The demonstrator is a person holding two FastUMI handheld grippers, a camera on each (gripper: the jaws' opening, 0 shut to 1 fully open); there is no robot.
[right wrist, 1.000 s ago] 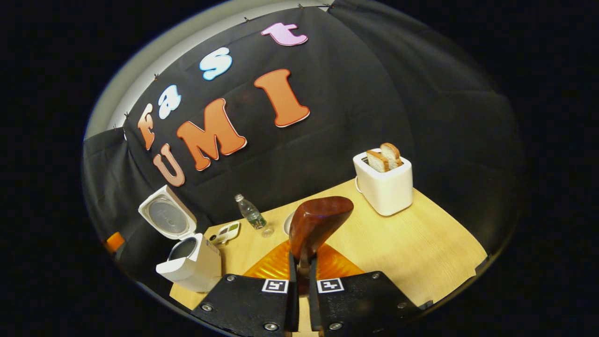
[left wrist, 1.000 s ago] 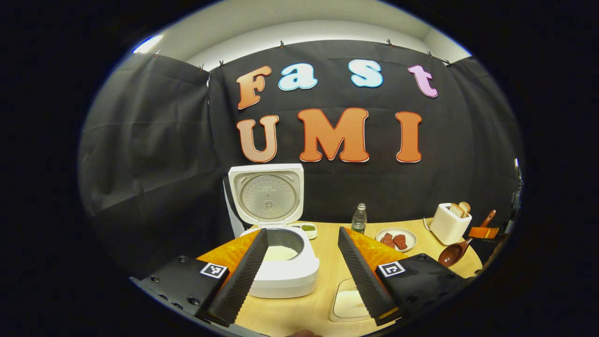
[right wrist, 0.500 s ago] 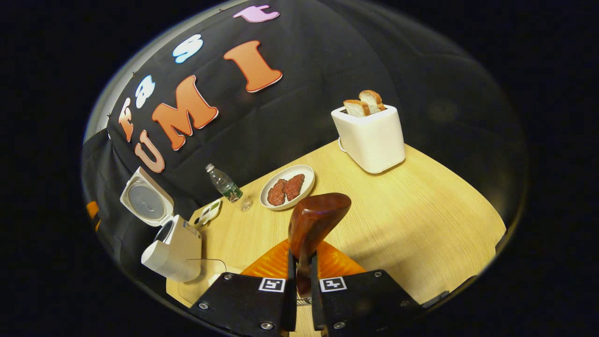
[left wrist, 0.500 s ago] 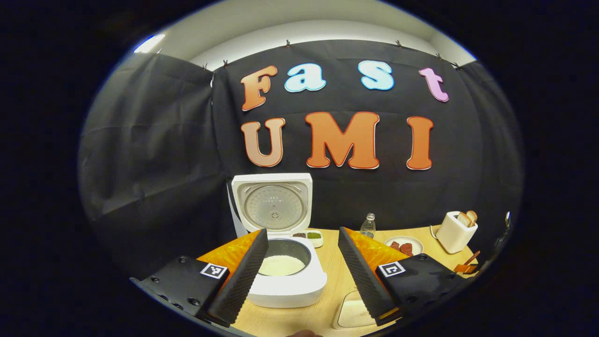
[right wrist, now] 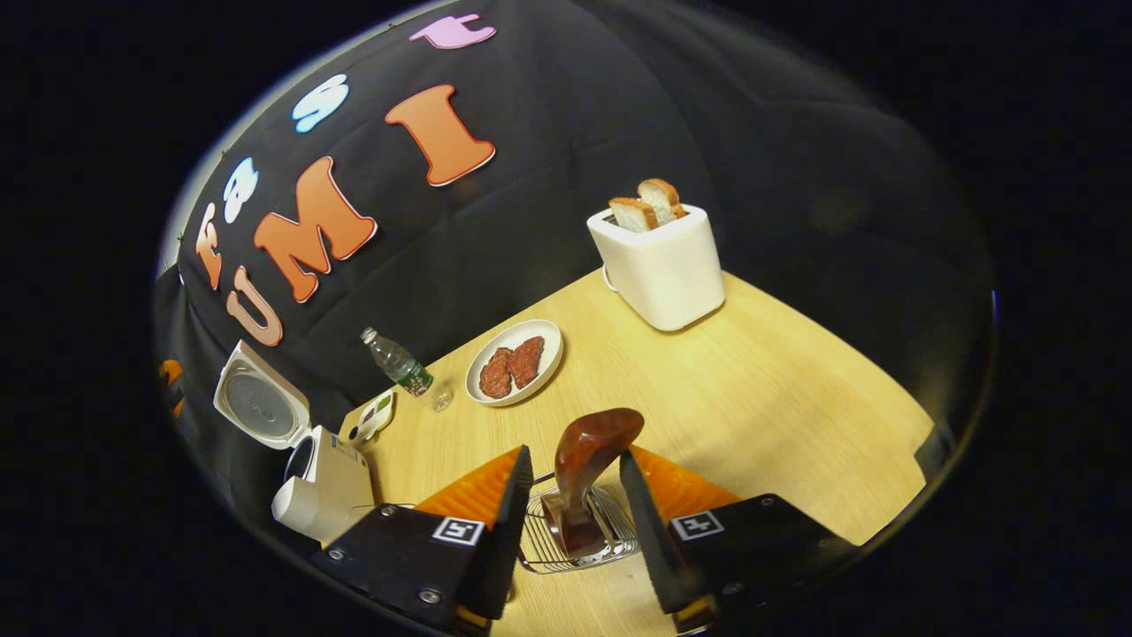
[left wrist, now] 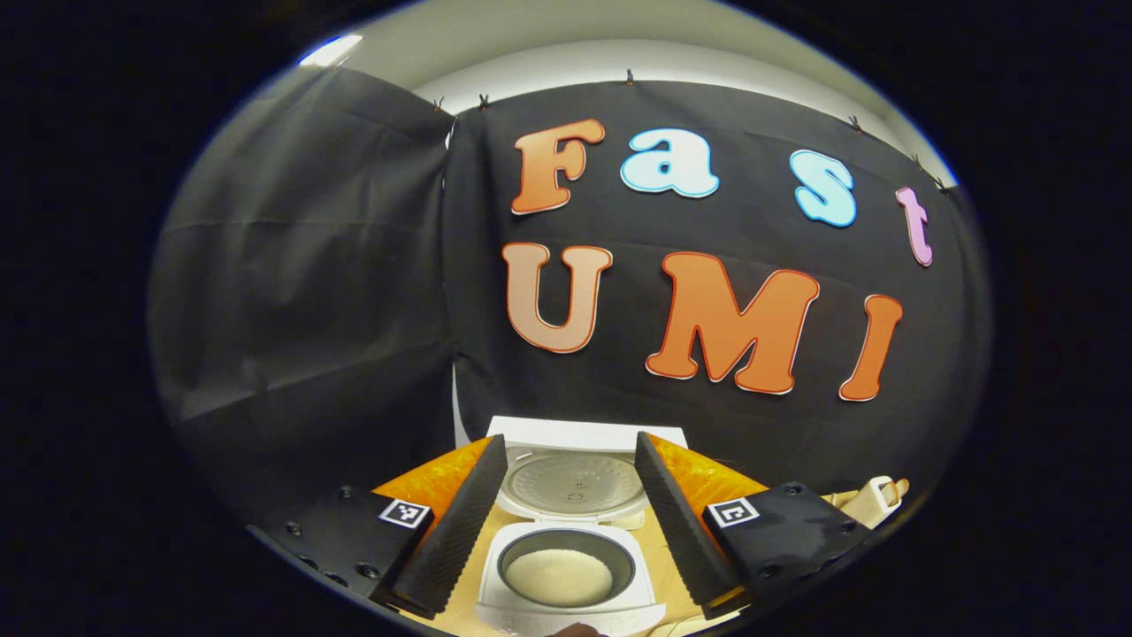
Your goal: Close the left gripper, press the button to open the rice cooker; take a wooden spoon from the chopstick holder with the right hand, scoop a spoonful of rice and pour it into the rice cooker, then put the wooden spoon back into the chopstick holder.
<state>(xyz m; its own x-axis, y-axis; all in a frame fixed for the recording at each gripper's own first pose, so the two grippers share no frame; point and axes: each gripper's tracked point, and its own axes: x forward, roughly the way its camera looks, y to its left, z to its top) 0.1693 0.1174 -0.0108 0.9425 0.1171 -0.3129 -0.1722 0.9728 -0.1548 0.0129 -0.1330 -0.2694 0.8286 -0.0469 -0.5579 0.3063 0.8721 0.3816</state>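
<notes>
The white rice cooker stands open, its lid raised and white rice in the pot. My left gripper is open above and in front of it, holding nothing, and its fingers frame the cooker. In the right gripper view the brown wooden spoon stands bowl-up in the wire chopstick holder. My right gripper is open, one finger on each side of the spoon and apart from it. The rice cooker sits at the table's far left.
On the wooden table stand a white toaster with two bread slices, a plate of meat, a small water bottle and a small dish. The toaster also peeks in at the lower right.
My right gripper has opened and let go of the wooden spoon, which now stands in the wire holder. The left gripper has swung left and tilted up, so the cooker sits lower, between its fingers.
</notes>
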